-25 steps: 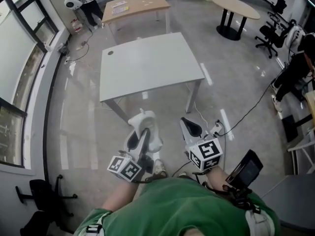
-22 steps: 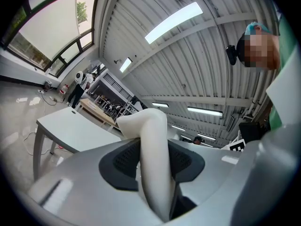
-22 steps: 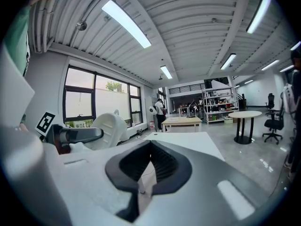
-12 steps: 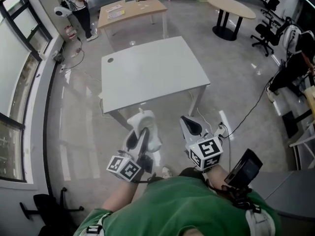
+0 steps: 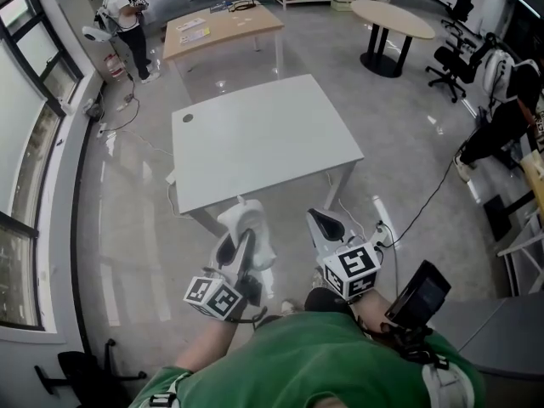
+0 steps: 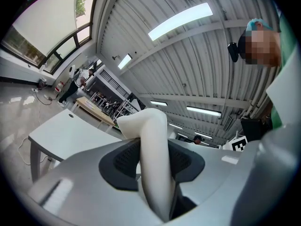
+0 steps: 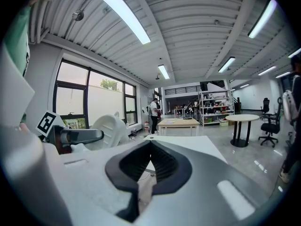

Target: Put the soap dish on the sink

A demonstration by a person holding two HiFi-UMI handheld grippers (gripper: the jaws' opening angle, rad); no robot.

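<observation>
The soap dish (image 5: pixel 245 225) is a white curved plastic piece, held upright in my left gripper (image 5: pixel 238 246), whose jaws are shut on its lower part. In the left gripper view the soap dish (image 6: pixel 151 128) rises between the dark pads (image 6: pixel 121 160) and hides the gap. My right gripper (image 5: pixel 326 222) is beside it at the same height, shut with nothing in it; the right gripper (image 7: pixel 149 149) has its pads meeting. From that side the soap dish (image 7: pixel 109 128) shows at the left. No sink is in view.
A white table (image 5: pixel 259 138) stands just ahead over the glossy grey floor. Beyond it are a wooden table (image 5: pixel 223 25) and a round table (image 5: pixel 391 17). A person (image 5: pixel 119 15) stands by the windows at far left. A power strip (image 5: pixel 384 223) and cable lie at the right.
Both grippers and the view have moved forward toward the white table, which now lies closer. The soap dish stays gripped the same way.
</observation>
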